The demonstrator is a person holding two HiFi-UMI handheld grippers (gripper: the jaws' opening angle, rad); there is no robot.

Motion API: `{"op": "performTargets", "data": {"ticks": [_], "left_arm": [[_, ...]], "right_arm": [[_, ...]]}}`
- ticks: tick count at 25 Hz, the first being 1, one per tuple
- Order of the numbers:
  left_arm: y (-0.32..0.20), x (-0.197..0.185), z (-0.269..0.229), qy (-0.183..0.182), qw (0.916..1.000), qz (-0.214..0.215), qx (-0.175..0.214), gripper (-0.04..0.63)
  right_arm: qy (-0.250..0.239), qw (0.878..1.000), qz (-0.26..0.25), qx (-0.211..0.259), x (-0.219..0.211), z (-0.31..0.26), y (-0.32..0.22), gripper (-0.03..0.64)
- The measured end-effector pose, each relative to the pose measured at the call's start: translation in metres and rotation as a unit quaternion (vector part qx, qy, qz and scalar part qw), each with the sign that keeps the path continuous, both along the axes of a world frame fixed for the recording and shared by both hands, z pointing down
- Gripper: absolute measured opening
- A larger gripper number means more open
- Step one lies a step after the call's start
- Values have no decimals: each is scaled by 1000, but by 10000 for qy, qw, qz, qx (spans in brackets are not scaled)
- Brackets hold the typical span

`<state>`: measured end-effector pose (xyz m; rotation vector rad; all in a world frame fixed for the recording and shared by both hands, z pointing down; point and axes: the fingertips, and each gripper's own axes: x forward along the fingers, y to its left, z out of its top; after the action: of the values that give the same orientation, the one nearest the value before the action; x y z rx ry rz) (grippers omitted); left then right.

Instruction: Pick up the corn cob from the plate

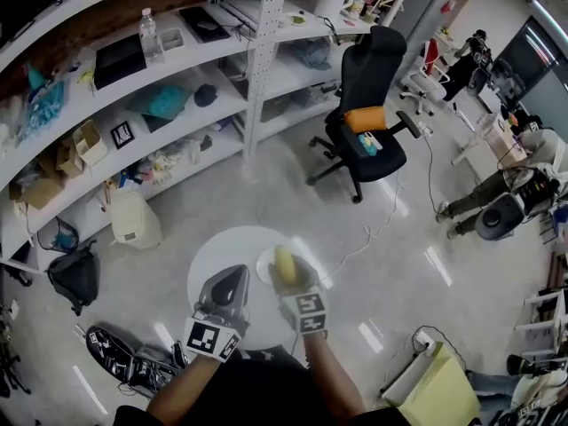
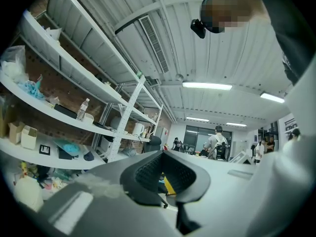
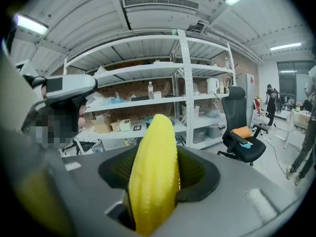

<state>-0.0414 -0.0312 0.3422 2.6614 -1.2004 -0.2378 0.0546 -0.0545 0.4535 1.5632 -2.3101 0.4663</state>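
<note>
The yellow corn cob [image 1: 284, 263] [image 3: 154, 172] stands upright between the pads of my right gripper [image 1: 289, 279] [image 3: 155, 181], which is shut on it. In the head view it hangs just over the white plate [image 1: 264, 266] on the small round white table [image 1: 217, 251]. My left gripper [image 1: 232, 278] [image 2: 168, 181] hovers to the left of the plate over the table. Its jaws are together and hold nothing. The plate is partly hidden by the corn and the right gripper.
White shelving [image 1: 133, 87] full of boxes and bottles runs along the back left. A black office chair [image 1: 368, 122] stands on the floor beyond the table. A dark bag [image 1: 75, 278] lies at the left, and people [image 1: 506, 207] sit at the right.
</note>
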Motion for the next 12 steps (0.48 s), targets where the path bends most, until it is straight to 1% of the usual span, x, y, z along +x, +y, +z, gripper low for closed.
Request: {"op": "performTargets", "data": {"ticks": [5,12], "left_arm": [[0,1,-1,-5,10000,17,49,2],[-3,4,-5,7,9999,68,86,2]], "right_arm": [[-31,9996,84,263,4,-19,0,230],[-193,9982,289,489,14,-42,1,230]]}}
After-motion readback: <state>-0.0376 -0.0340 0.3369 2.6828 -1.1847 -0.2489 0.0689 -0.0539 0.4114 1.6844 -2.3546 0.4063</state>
